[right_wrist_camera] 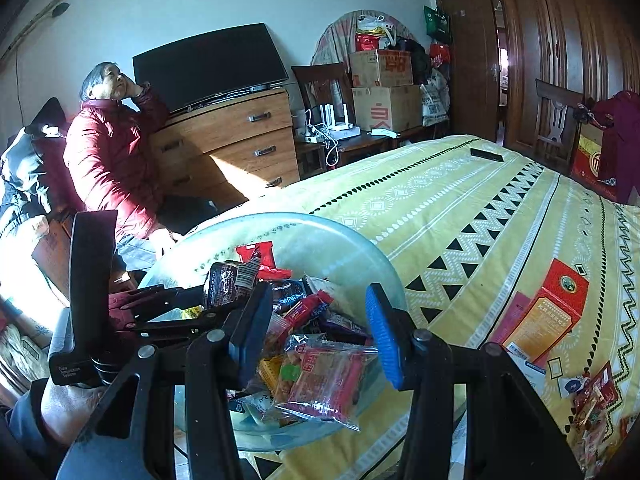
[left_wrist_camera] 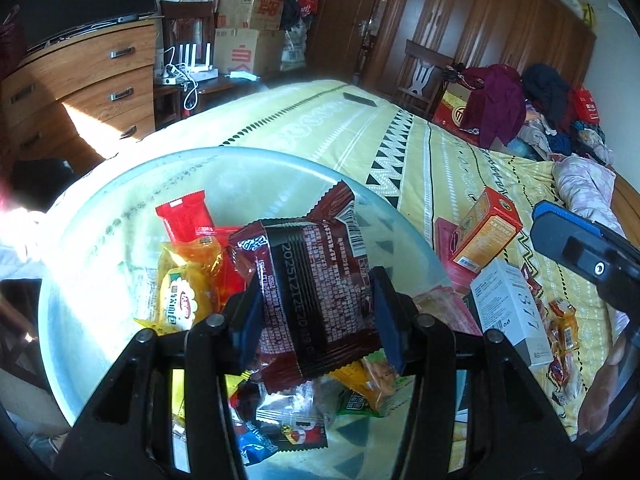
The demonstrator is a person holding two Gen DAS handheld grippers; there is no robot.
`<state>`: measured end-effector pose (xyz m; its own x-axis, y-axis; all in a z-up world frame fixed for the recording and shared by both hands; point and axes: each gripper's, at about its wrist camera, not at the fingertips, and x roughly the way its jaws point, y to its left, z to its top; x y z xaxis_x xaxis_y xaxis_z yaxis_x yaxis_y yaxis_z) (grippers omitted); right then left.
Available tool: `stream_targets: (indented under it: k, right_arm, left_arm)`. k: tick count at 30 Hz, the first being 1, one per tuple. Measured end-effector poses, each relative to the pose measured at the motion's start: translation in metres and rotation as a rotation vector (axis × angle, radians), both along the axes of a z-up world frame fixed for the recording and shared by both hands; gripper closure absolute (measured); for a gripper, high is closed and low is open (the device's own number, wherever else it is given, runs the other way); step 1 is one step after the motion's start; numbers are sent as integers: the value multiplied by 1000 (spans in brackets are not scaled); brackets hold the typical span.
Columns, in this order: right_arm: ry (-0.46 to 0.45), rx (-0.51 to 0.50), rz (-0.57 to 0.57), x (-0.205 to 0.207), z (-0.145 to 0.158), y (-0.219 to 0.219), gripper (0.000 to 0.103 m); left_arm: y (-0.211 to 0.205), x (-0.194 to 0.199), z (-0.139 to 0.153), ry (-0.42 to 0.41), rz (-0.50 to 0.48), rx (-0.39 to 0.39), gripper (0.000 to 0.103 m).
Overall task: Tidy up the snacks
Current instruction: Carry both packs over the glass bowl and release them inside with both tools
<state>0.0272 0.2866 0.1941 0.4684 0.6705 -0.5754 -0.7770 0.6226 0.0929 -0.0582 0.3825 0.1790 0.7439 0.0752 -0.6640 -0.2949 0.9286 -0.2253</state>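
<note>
Packet [left_wrist_camera: 316,292] gripped in left claw [left_wrist_camera: 316,312] above bowl [left_wrist_camera: 120,184]; right claw [right_wrist_camera: 320,332] empty, parted.

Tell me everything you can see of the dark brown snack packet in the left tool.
The dark brown snack packet is a flat, glossy plastic wrapper with zigzag-cut ends, its printed back showing: small white text, a barcode and a date stamp. It is pinched across its width between the pads of the left tool and held above the glass bowl of snacks on the bed, one end tilted up and away from the camera.
</note>
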Motion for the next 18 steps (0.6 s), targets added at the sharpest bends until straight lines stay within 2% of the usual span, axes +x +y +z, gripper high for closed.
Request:
stream_targets:
  k: [2,3,4,6,11,13,15,18]
  right_arm:
    - [4,-6,1,1,-2,2,51]
    - [6,-7,2,0,-3,3,51]
    - [6,-9,2,-1,-3,5,51]
    - [12,-13,4,-1,-5,7,49]
    - [9,-16,-1,-2,-6,6,46]
    - [0,-3,-20,-4,-2,-3,46]
    - [-19,29,-69,-6,5,-25,39]
    - [-12,75,-157,-3,9,-63,38]
  left_arm:
    - [2,-1,0,5,12,6,48]
    - [2,-1,1,7,22,11,40]
    - [5,-2,0,9,29,15,28]
    - [8,-2,0,14,42,22,13]
    - [10,-1,-2,24,15,6,10]
    - [11,0,0,8,-59,-77,10]
    - [8,9,2,7,-191,-231,11]
    - [-6,28,2,23,-420,-492,11]
